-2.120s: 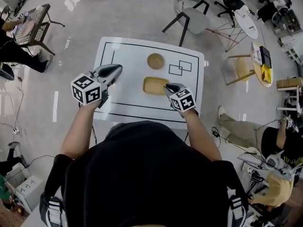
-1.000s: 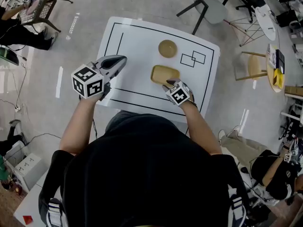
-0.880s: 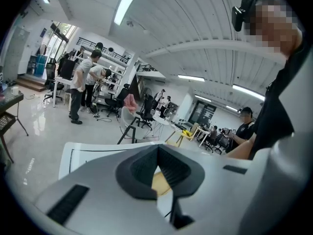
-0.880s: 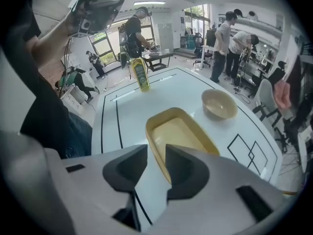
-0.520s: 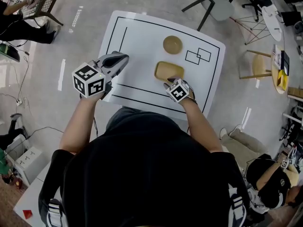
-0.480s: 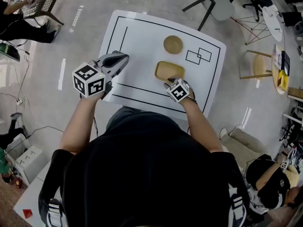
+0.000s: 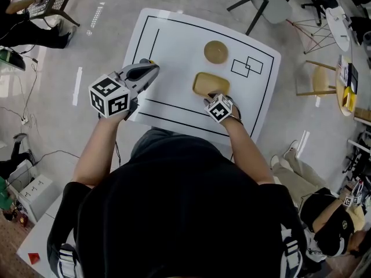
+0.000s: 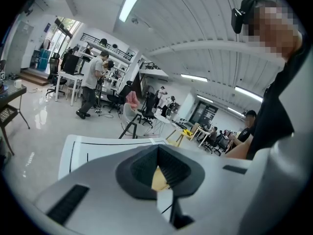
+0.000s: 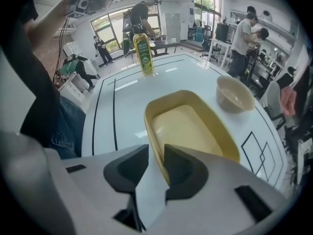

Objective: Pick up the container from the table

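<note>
Here the container (image 7: 211, 83) sits well in from the edges of the table (image 7: 174, 45), with bare surface on its near side. The jaws of the right gripper (image 9: 156, 151) — closing — straddle its near rim; those of the left gripper (image 8: 157, 148) are together, empty.

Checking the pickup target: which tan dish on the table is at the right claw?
The rectangular container, not the round bowl: its near rim is between the closing jaws of the right claw; the bowl sits farther back.
</note>
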`<state>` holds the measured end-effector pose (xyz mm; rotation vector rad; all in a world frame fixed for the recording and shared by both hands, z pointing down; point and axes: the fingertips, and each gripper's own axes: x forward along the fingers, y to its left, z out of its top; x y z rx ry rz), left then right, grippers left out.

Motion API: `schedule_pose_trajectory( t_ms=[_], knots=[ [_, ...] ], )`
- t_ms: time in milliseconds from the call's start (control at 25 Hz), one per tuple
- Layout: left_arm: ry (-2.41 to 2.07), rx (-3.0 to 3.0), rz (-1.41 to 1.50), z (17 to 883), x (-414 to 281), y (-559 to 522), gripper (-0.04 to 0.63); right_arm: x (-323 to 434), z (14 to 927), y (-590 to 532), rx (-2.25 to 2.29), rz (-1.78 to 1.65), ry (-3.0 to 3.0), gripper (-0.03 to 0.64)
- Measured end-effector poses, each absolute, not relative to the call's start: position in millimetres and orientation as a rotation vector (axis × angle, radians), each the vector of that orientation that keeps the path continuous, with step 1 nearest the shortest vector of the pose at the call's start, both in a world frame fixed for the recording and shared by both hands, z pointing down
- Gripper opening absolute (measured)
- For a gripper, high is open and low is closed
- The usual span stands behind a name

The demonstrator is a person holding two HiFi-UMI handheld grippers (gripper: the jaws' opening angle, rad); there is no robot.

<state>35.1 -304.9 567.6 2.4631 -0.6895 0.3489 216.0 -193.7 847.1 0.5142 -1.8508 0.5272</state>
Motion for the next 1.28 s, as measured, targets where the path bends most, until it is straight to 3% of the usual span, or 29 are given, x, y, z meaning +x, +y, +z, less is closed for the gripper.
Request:
schedule_pose_trajectory(
  t_ms=[1280],
  knots=[
    [-0.66, 2.505, 0.332, 550.7, 33.9, -294.6, 0.006, 221.6, 844.7, -189.2, 0.547, 0.493, -1.795, 0.046]
  ],
)
